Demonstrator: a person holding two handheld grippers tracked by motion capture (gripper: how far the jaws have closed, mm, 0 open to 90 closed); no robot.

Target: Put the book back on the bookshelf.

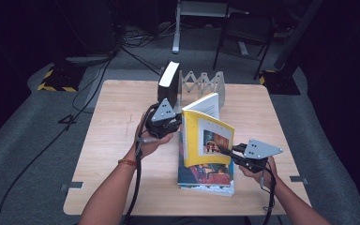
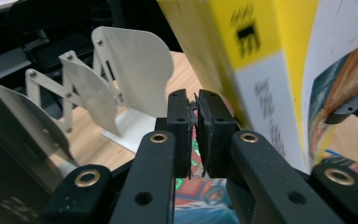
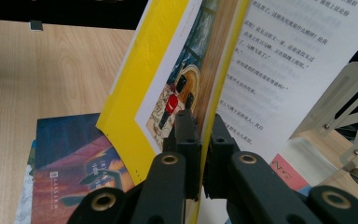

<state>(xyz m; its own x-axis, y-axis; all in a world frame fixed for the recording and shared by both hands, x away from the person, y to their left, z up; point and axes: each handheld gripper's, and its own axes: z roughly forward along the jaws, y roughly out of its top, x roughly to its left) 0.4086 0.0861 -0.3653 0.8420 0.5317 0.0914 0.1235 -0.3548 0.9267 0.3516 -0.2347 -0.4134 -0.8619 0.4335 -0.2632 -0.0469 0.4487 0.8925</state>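
Note:
A yellow paperback point(image 1: 207, 139) stands tilted above the table, its cover swung open. My right gripper point(image 1: 223, 150) is shut on the front cover's outer edge; in the right gripper view the cover point(image 3: 144, 74) runs between the jaws point(image 3: 204, 125), with printed pages behind it. My left gripper point(image 1: 178, 122) sits at the book's spine side. In the left gripper view its pads point(image 2: 197, 106) stand almost together with nothing between them, and the yellow spine point(image 2: 261, 51) rises just to their right. Whether that gripper touches the book I cannot tell.
Under the yellow book lies a flat stack of books, topped by a blue cover point(image 1: 205, 179) point(image 3: 70, 154). At the back a black book point(image 1: 168, 84) stands in a white folding book rack point(image 1: 204, 83) point(image 2: 130, 60). Bare wooden table point(image 1: 117, 140) lies to the left.

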